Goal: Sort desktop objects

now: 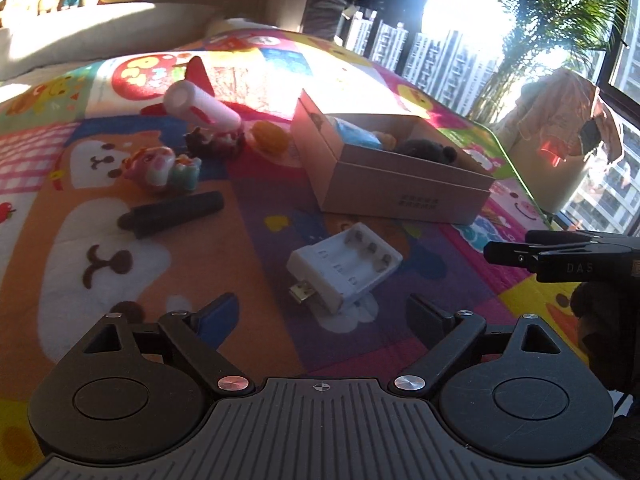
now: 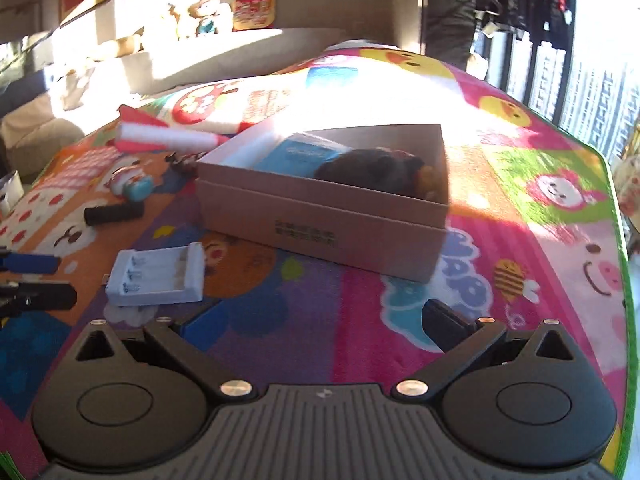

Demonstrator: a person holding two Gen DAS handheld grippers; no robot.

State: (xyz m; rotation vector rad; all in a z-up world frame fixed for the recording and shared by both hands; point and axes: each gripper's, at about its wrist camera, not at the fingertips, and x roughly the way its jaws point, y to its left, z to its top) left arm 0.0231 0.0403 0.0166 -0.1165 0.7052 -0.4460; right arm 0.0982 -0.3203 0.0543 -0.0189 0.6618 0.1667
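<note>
A bright cartoon-printed play mat [image 1: 248, 240] covers the whole surface, half in hard sunlight. On it sits an open cardboard box [image 1: 404, 194], already holding a blue packet [image 2: 300, 156] and a dark plush toy [image 2: 376, 170] against its far corner. Left of the box lies a white-and-red toy rocket [image 1: 200, 106], nose towards the box, with a small dark figure [image 1: 214, 142] and an orange piece [image 1: 272, 136] just beside it. Nearer the camera are a pink-and-green cartoon figurine [image 1: 164, 168] and a black cylinder [image 1: 172, 212] lying on its side.

The white battery charger [image 1: 344, 264] rests on the mat well short of the box, its slots empty and its metal plug towards the left gripper [image 1: 320, 316]. That gripper's jaws stand wide apart — the charger lies just ahead of them, touched by neither finger. The right gripper [image 2: 312, 328] hovers over the mat near the box's front corner, released too, with nothing between its fingers; the left one's fingertips [image 2: 36, 264] show at the edge of the right wrist view.
</note>
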